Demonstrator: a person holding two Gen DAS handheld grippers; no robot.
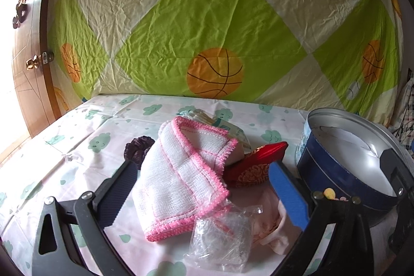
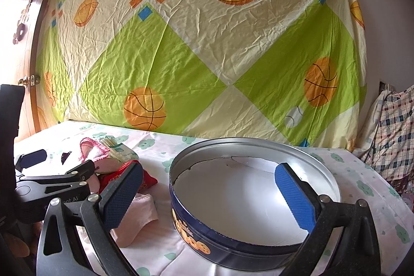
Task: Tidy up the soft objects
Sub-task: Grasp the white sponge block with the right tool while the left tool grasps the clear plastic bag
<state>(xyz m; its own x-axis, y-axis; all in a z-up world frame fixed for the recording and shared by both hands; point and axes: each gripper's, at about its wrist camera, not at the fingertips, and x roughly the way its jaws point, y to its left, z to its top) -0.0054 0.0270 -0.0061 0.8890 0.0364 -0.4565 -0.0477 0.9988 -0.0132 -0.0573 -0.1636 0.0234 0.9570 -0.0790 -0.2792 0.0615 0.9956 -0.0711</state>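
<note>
A bed sheet [image 1: 77,126] printed with small green clouds is covering the surface, and a round blue tin [image 2: 233,224] with a bare silvery inside is sitting on it, serving here as the landmark. Behind the tin, a wrinkled green and cream cloth [image 2: 196,48] with orange basketballs is hanging across the wall, and a wooden door [image 1: 28,69] with a brass knob is standing far to the tin's left, bright daylight spilling in beside it. To the tin's right, a plaid blanket [image 2: 393,131] is lying bunched at the edge of the sheet. The soft things are lying in a heap just left of the tin: a white towel [image 1: 181,172] with pink edging is draping over the pile, a red pouch [image 1: 256,167] is peeking out between the towel and the tin, a pale pink garment [image 2: 139,219] is lying nearest the camera, a crinkled clear bag [image 1: 222,237] is resting against the towel's lower hem, and a dark purple scrunchie [image 1: 137,149] is sitting on the towel's far side from the tin. The left gripper [image 1: 204,180] is hovering over this heap with its fingers spread wide on either side of the towel, gripping nothing. The right gripper [image 2: 209,185] is hanging above the tin's near rim, its fingers likewise wide apart and holding nothing.
</note>
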